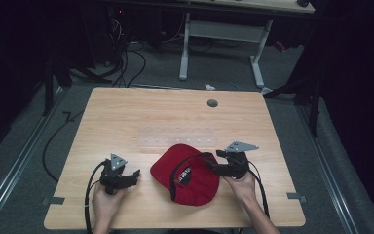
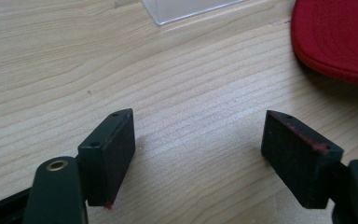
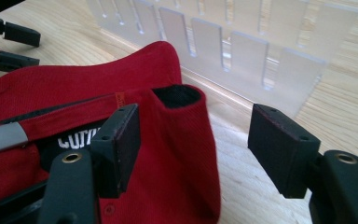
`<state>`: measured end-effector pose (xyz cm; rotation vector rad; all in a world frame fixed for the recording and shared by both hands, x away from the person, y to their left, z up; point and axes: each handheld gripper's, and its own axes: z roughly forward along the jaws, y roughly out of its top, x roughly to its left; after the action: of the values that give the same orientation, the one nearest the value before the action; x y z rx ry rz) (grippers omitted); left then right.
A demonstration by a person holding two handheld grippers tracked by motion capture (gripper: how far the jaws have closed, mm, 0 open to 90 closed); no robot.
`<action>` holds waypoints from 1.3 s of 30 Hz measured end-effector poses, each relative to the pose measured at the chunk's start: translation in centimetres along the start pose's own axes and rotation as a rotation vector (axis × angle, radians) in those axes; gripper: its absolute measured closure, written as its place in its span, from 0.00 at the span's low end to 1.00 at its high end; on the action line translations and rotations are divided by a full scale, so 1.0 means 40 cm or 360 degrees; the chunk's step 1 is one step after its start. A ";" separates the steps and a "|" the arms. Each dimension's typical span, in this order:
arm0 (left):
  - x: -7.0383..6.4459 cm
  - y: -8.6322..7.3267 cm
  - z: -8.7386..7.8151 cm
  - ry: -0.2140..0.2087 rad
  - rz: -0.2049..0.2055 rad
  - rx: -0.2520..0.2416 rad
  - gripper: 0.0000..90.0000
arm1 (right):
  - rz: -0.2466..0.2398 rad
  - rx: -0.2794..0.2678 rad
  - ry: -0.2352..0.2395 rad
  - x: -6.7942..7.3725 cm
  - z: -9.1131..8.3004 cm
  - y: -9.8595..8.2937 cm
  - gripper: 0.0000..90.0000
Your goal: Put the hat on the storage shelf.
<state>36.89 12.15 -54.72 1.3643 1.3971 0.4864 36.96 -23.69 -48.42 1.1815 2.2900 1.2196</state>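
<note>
As we look down from the high view, we see a red cap (image 1: 187, 174) lying upside down on the near half of the wooden table (image 1: 126, 112), its brim pointing left and its dark lining with white lettering facing up; the left gripper (image 1: 135, 174) rests on the table just left of the brim, apart from it, while the right gripper (image 1: 213, 161) sits at the cap's right edge, each held by a hand coming in from the bottom; a clear slotted plastic rack (image 1: 175, 139) lies flat just beyond the cap, and a small grey disc (image 1: 212, 103) sits farther back. Along the left gripper view, we find the left gripper (image 2: 200, 140) with its jaws spread wide over bare wood, nothing between them; the cap's red brim (image 2: 340, 37) lies at the upper right, clear of the jaws, and a corner of the clear rack (image 2: 186, 9) shows at the top. Along the right gripper view, we see the right gripper (image 3: 193, 130) also wide open; a raised fold of the cap's red fabric (image 3: 182, 135) stands between its jaws, close against the left one and well short of the right one, so nothing is pinched; a silver strap clasp (image 3: 4, 135) shows at the left, the rack (image 3: 242, 46) runs behind, and the other gripper's black fingers (image 3: 21, 33) appear at the top left.
</note>
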 end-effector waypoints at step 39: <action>-0.001 0.000 0.000 0.0000 -0.0003 -0.0002 0.29 | -0.0049 0.0121 0.0118 0.013 0.125 0.011 0.60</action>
<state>36.89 12.13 -54.72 1.3619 1.3976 0.4861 39.75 -20.38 -50.99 1.1398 2.4193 1.1942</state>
